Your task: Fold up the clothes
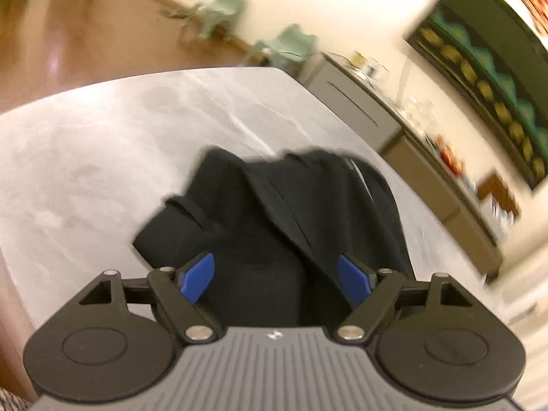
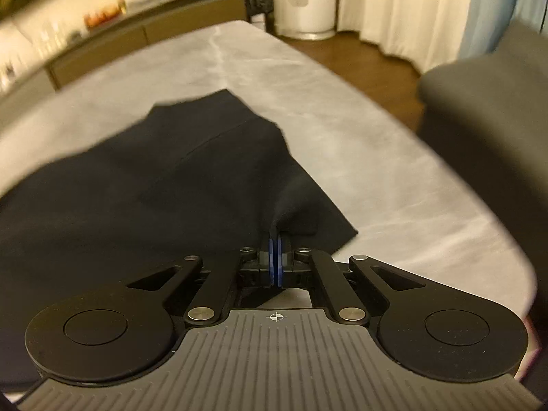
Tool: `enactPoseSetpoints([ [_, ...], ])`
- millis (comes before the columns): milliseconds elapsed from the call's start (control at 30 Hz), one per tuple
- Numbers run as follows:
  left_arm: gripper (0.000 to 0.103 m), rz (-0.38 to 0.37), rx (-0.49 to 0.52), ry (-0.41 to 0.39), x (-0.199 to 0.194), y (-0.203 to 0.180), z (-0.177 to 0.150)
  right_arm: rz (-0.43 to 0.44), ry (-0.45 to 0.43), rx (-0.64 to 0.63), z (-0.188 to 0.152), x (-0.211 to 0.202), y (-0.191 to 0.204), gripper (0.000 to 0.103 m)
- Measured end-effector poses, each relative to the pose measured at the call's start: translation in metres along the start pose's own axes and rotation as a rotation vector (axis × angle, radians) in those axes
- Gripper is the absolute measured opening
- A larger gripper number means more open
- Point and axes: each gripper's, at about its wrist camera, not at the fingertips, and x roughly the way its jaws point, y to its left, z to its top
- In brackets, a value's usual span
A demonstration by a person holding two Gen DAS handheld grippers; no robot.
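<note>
A black garment [image 1: 274,212] lies bunched on the grey marbled table [image 1: 102,157], with one layer folded over in a ridge. My left gripper [image 1: 275,274] hovers over its near part, its blue pads [image 1: 198,275] wide apart and open, pressing on nothing. In the right wrist view the same garment [image 2: 154,188] spreads to the left across the table [image 2: 376,171]. My right gripper [image 2: 275,239] is shut on the garment's near edge, and the cloth rises in a small peak from between its blue pads.
A low sideboard [image 1: 359,102] with glassware and small items runs along the wall beyond the table. Two pale green chairs [image 1: 222,10] stand on the wooden floor. A dark grey chair [image 2: 479,120] stands close to the table's right edge, and a white appliance [image 2: 308,0] by the curtains.
</note>
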Motion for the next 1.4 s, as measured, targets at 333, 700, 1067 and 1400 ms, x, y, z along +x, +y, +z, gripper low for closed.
enactPoseSetpoints([
  [333,0.073,-0.137,-0.007,0.235,0.078,0.003,0.023,-0.018,-0.297,0.158,-0.005,-0.077,0.015,0.068],
  [700,0.003,-0.129,-0.023,0.113,0.035,0.069,-0.018,0.136,-0.131,0.221,-0.025,-0.044,0.030,0.078],
  [1067,0.000,-0.058,-0.038,0.032,0.018,0.057,-0.038,0.396,-0.068,0.539,-0.051,-0.034,-0.034,0.083],
  [1400,0.067,-0.109,-0.158,0.097,0.002,0.069,-0.056,0.455,-0.002,0.736,-0.068,-0.018,-0.085,0.085],
])
